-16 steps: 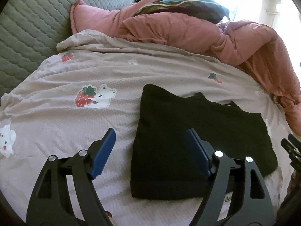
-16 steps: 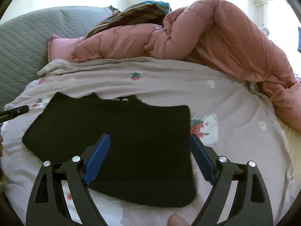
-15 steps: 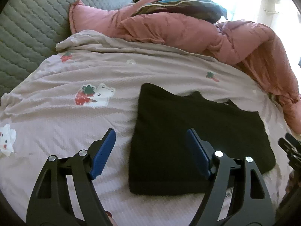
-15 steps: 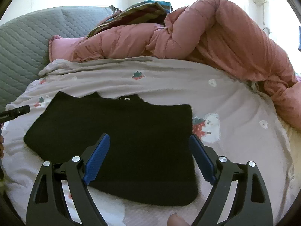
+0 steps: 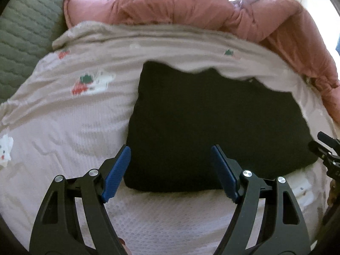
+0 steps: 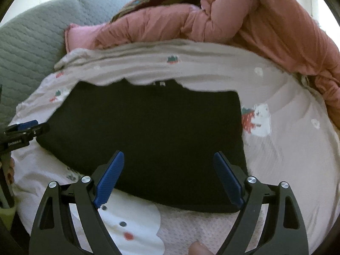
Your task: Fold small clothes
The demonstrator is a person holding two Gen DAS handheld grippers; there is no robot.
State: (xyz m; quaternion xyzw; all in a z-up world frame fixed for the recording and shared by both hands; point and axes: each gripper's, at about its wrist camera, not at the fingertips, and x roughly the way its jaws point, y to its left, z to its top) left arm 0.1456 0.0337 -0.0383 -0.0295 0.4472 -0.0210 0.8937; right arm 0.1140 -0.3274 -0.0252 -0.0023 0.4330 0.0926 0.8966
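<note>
Here, a flat black knitted garment (image 5: 212,127), already folded into a rough rectangle, lies on a pale pink printed bedspread (image 5: 63,127), directly ahead of both pairs of tongs. The left gripper (image 5: 170,165) hangs just over the garment's near left corner, blue pads apart with nothing between them, having just been opening. The right gripper (image 6: 167,170) hovers over the near right edge, jaws also wide and empty. A bunched salmon-pink quilted duvet (image 6: 255,21) lies well beyond. Judging by this, the next fold wants each gripper to pinch all layers at a near corner, lift evenly and lay the edge squarely on the far side.
</note>
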